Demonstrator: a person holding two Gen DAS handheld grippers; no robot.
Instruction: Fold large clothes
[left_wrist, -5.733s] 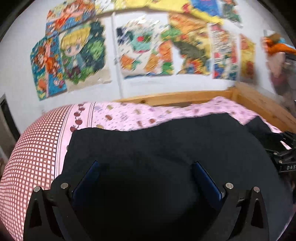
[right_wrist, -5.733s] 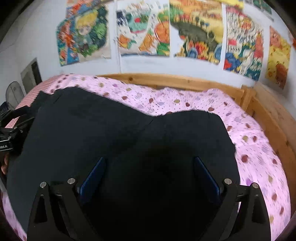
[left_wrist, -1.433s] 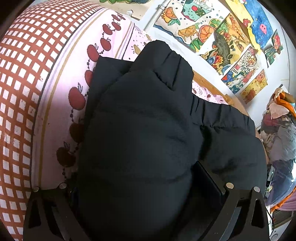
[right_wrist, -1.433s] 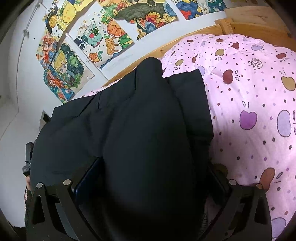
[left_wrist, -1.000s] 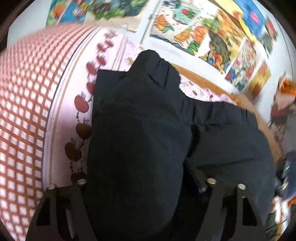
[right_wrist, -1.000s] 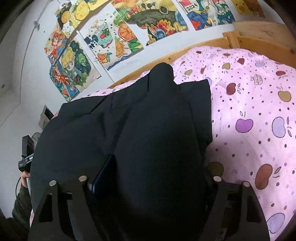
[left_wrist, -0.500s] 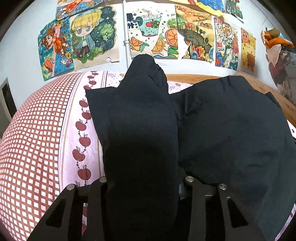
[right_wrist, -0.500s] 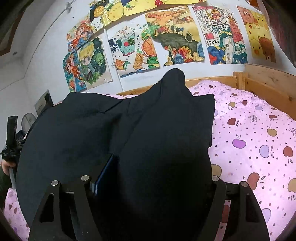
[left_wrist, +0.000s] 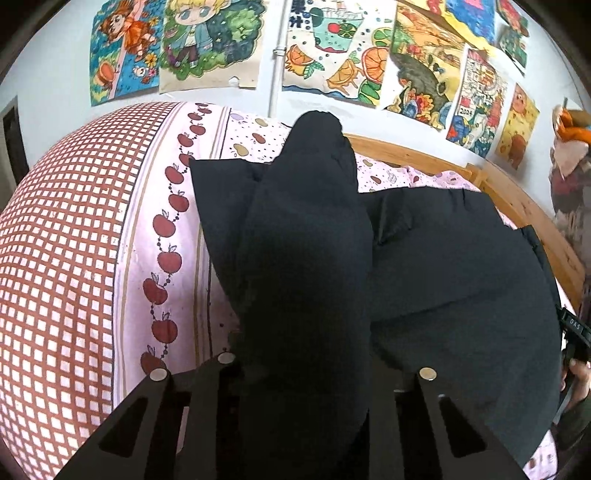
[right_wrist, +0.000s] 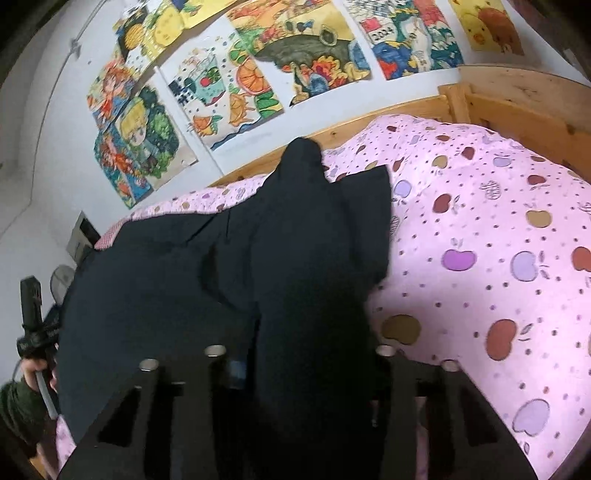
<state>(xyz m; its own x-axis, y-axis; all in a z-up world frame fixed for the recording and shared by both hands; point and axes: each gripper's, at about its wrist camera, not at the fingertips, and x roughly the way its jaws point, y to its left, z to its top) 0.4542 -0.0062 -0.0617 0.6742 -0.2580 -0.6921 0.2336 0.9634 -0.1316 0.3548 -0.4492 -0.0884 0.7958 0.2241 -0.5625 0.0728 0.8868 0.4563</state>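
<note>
Bedding first, at the left of the left wrist view: a red-checked cover (left_wrist: 55, 258) with an apple border, then the pink quilt (right_wrist: 498, 240) that lies over the wooden bed frame (right_wrist: 517, 96). On it we find the black padded garment (left_wrist: 461, 277), spread across the bed between our two tools.

Our left gripper (left_wrist: 295, 373) has its fingers pinching a gathered ridge of the garment's left part, which rises ahead of the lens. Our right gripper (right_wrist: 295, 354) does the same at the garment's right part, beside the apple-print quilt. The pads themselves are hidden by cloth, but both pairs stand close on the bunched fabric.

We judge the step in hand to be carrying both held portions over the body to make a fold. To do it well, we should raise both sides level, keep the cloth taut between the grippers, lay it down evenly over the body, and release only once the layers rest flat.
</note>
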